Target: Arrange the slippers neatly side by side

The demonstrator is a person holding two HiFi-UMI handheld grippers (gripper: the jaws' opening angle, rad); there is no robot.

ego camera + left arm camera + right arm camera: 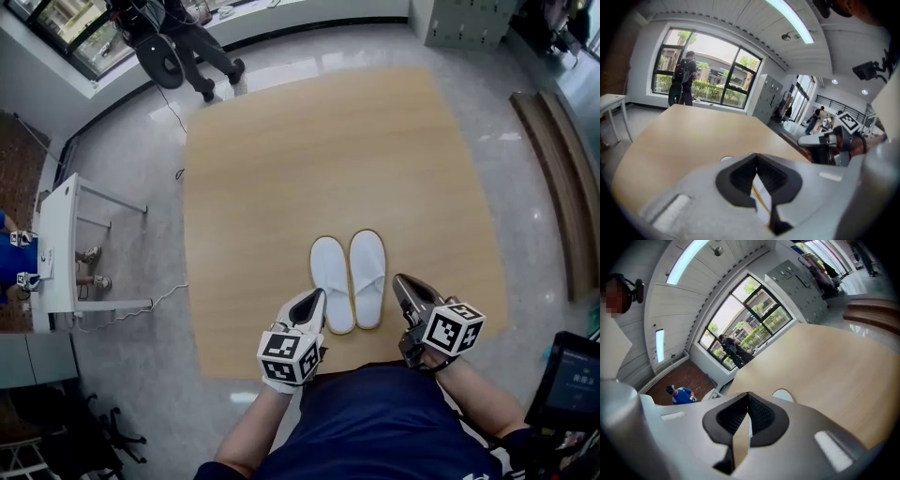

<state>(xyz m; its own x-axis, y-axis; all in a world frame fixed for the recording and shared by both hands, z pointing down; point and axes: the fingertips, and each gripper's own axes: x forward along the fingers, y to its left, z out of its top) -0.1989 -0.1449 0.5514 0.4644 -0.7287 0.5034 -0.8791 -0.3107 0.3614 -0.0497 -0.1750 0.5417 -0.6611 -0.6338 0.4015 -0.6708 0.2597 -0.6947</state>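
Two white slippers set side by side on a tan mat, with a hand-held gripper at either side of them.

The pair is seen from above on the near part of the tan mat (281,169): the left slipper (331,281) and the right slipper (367,274) lie parallel, toes pointing away, with their inner edges touching or nearly so. The left gripper (314,298) is held right at the outer edge of the left slipper's heel end; whether it touches cannot be told. Its jaws are closed tip to tip on nothing. The right gripper (401,281) is held just beside the right slipper's heel end, apart from it, with its jaws likewise brought together and empty. A grey glossy floor (141,169) surrounds the mat. A white table (56,244) stands at the far left, and a person (192,42) is seen by the window.
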